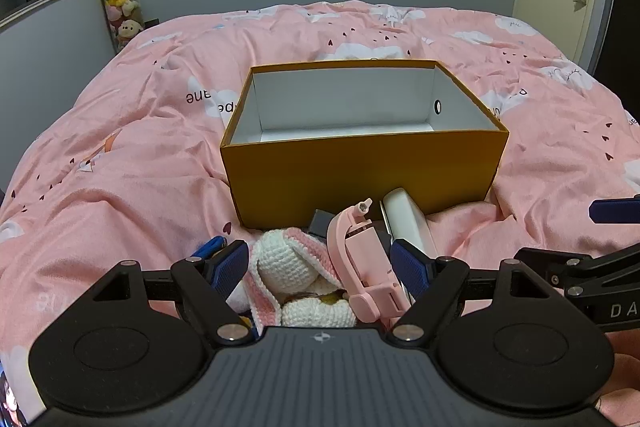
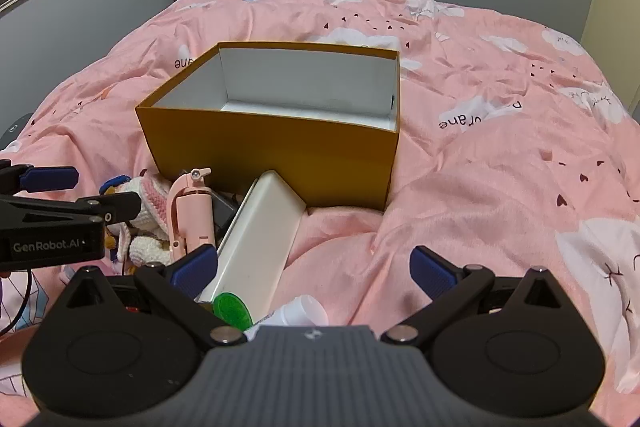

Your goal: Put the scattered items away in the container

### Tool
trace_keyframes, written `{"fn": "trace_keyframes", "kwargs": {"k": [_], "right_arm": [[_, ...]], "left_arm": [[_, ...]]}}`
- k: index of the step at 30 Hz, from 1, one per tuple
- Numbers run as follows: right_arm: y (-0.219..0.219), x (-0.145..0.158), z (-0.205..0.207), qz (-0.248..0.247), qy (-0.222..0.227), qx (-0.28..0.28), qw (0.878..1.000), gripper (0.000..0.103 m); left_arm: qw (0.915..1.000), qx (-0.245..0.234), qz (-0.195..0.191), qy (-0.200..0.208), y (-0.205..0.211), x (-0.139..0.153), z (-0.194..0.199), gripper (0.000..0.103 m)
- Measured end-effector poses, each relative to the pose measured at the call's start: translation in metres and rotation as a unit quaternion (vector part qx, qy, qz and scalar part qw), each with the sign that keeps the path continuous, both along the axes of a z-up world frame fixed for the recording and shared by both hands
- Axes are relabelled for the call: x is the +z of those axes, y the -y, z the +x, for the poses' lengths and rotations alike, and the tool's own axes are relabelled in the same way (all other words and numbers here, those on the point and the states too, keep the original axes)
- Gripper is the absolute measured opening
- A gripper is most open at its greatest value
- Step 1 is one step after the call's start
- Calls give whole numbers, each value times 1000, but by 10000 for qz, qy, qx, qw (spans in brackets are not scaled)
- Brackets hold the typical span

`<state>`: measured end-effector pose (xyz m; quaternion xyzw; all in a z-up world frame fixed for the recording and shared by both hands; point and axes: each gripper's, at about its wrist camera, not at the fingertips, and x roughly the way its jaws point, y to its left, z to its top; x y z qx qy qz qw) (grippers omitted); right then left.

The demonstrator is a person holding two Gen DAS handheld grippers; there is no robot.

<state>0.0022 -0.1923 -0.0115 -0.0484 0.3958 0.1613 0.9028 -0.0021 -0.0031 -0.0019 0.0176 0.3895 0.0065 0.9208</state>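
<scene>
Left wrist view: the left gripper (image 1: 320, 263) has its fingers spread wide, holding nothing. Between and just beyond them lies a pile of loose items on the bed (image 1: 120, 131) — a crocheted white-and-pink toy (image 1: 286, 267) and a pink folding stand (image 1: 362, 255), whose long axis runs roughly away from the camera, toward the box. The orange box (image 1: 360, 175), open-topped with a white interior that looks empty, stands directly ahead, its near wall just behind the pile.

Right wrist view: the right gripper (image 2: 312, 267) also has its fingers spread and pinches nothing. A long white case (image 2: 260, 239) lies just inside its left finger, slanting up toward the box corner; a green round cap (image 2: 232, 309) and a white bottle top (image 2: 304, 309) sit at the lower edge, close to the gripper body.

Judgement: the left gripper is nearer the toy and the stand; the right is nearer the white case, the green cap and the bottle. A grasp on the stand or the case would need the fingers to close across the short width, not along the length.

Legible writing — "GenRobot.AI" on the left gripper's side as seen in the right wrist view; "DA", cut off, on the right gripper in the left wrist view. The quilt print shows partial lettering, upside down from these views, not fully readable.
</scene>
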Motion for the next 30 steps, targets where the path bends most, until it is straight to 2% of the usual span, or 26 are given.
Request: {"fn": "trace_keyframes", "kwargs": {"k": [30], "right_arm": [[1,-7,5,12,-208,-70,9998,103]], "left_arm": [[10000,-36,38,-43,3,1,-1,92]]}}
